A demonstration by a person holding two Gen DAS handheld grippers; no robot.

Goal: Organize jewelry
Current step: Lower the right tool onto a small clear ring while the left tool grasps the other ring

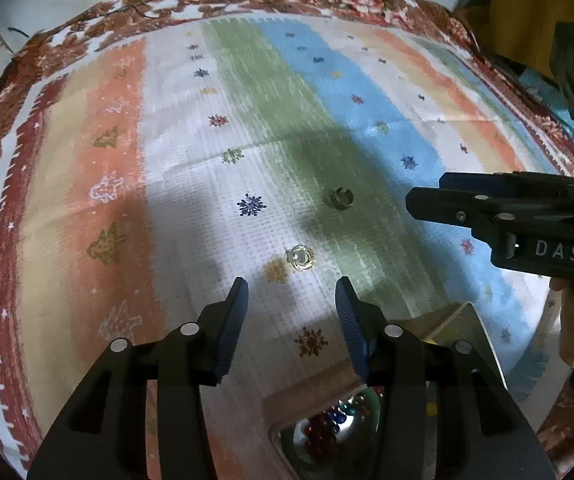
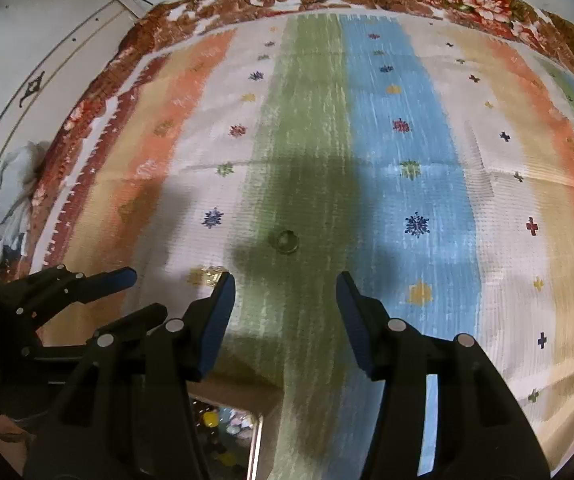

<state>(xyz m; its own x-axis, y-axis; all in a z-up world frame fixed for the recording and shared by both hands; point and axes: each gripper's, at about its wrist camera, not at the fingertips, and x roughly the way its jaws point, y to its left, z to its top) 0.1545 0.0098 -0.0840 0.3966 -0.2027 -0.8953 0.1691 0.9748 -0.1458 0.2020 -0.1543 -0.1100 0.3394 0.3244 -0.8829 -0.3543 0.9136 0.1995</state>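
The left gripper points down at the striped cloth, and its two blue-padded fingers stand about half open with nothing between them. Just ahead of the tips a small clear ring lies flat on the white stripe, beside a yellow star print; the fingers do not touch it. A little further, on the green stripe, lies a darker ring with a notch, in shadow and apart from the first one.

The right gripper is also about half open and holds nothing. Only the green stripe shows between its fingers. The dark ring lies ahead of the tips, a bit left of the middle of the gap, not touched. At the tip of its left finger a small shiny piece is partly hidden; I cannot tell what it is.

In the left wrist view the right gripper enters from the right edge, near the dark ring. Below both grippers there is a tray with coloured beads, close to the near edge of the cloth. The cloth spreads wide ahead and to both sides, with a red flowered border at the far edge, and a pale wall behind.
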